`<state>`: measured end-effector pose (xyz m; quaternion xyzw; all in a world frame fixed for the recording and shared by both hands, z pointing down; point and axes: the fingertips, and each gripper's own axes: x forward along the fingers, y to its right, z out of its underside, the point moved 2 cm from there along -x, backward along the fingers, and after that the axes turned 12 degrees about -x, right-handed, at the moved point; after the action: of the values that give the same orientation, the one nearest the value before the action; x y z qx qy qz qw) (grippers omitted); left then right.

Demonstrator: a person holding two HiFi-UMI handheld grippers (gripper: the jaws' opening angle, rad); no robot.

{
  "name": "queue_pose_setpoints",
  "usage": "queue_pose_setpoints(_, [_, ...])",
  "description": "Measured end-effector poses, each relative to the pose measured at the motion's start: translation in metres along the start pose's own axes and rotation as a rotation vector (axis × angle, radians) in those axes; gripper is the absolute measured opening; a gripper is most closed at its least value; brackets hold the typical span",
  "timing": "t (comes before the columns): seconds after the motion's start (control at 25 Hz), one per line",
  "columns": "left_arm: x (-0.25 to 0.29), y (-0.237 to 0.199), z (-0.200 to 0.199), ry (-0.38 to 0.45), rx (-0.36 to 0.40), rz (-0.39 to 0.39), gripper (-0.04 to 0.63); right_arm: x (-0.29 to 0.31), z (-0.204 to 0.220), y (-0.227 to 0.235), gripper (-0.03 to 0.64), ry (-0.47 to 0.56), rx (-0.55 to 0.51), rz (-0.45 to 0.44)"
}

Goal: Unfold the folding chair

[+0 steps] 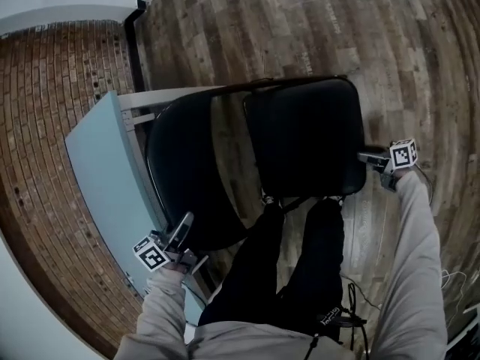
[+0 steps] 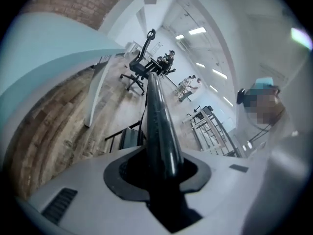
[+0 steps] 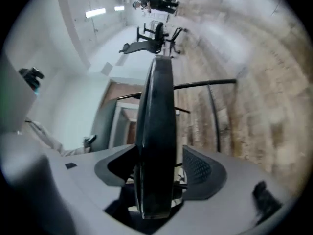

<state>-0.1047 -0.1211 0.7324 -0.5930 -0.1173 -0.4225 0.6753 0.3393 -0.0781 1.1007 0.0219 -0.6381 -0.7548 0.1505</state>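
A black chair (image 1: pixel 300 133) stands on the wooden floor (image 1: pixel 300 21) right in front of me, seen from above. It has two dark padded parts with rounded corners. The seat is on the right and faces up. The backrest (image 1: pixel 187 171) is on the left, and a strip of floor shows between them. A thin black tube frame runs round the edges.

My left tool (image 1: pixel 184 223) is at the near rim of the backrest. It is closed on the glossy black frame tube, which fills the gap between its pads. My right tool (image 1: pixel 364 157) is at the far right edge of the seat. Its jaws stand apart with the thick seat edge between them, and a gap shows beside the right pad.

A pale blue panel (image 1: pixel 97 178) on a grey metal frame stands just beside the backrest on the left, close to my left tool. Behind it is a brick wall (image 1: pixel 37 126). My legs (image 1: pixel 300 261), in black trousers, are against the near edge of the seat. Thin cables (image 1: pixel 450 283) lie on the floor at the lower right.

Farther off, the left gripper view shows an office chair (image 2: pixel 139 67), a few people (image 2: pixel 188 84) and metal racks (image 2: pixel 205 124) in a bright white room.
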Motion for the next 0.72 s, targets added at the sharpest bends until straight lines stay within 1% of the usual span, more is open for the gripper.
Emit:
queue_pose_setpoints(0.04, [-0.002,0.0,0.001,0.009,0.027,-0.029,0.12,-0.011,0.002,0.001,0.295,-0.004,-0.01,0.146])
queue_pose_setpoints(0.08, [-0.004,0.001,0.002,0.016,0.058,-0.056,0.146,-0.021,-0.001,-0.002,0.304,-0.006,-0.042,0.268])
queue_pose_setpoints(0.12, [-0.007,0.005,0.003,0.035,0.086,-0.071,0.198,-0.028,-0.008,-0.01,0.304,-0.002,-0.071,0.354])
queue_pose_setpoints(0.16, [-0.013,0.01,0.001,0.076,0.103,-0.075,0.275,-0.034,-0.013,-0.022,0.304,0.001,-0.09,0.414])
queue_pose_setpoints(0.2, [-0.02,0.016,-0.002,0.13,0.105,-0.072,0.346,-0.039,-0.019,-0.036,0.304,-0.001,-0.11,0.456])
queue_pose_setpoints(0.24, [-0.027,0.022,-0.006,0.179,0.102,-0.072,0.373,-0.044,-0.025,-0.052,0.304,-0.003,-0.137,0.489])
queue_pose_setpoints(0.28, [-0.034,0.026,-0.01,0.212,0.103,-0.077,0.382,-0.049,-0.032,-0.07,0.304,0.002,-0.17,0.519])
queue_pose_setpoints(0.36, [-0.051,0.038,-0.021,0.228,0.128,-0.084,0.382,-0.058,-0.045,-0.113,0.304,0.027,-0.224,0.571])
queue_pose_setpoints(0.4, [-0.058,0.047,-0.027,0.231,0.141,-0.074,0.382,-0.064,-0.054,-0.137,0.304,0.047,-0.245,0.591])
queue_pose_setpoints(0.52, [-0.058,0.078,-0.05,0.276,0.155,0.013,0.382,-0.095,-0.108,-0.207,0.302,0.103,-0.33,0.652])
queue_pose_setpoints(0.56, [-0.064,0.088,-0.053,0.279,0.167,0.024,0.382,-0.103,-0.116,-0.23,0.302,0.103,-0.356,0.682])
queue_pose_setpoints(0.68, [-0.095,0.11,-0.044,0.243,0.225,0.012,0.379,-0.11,-0.107,-0.299,0.299,0.056,-0.427,0.763])
queue_pose_setpoints(0.72, [-0.1,0.119,-0.038,0.219,0.249,0.018,0.348,-0.114,-0.107,-0.319,0.276,0.045,-0.453,0.782])
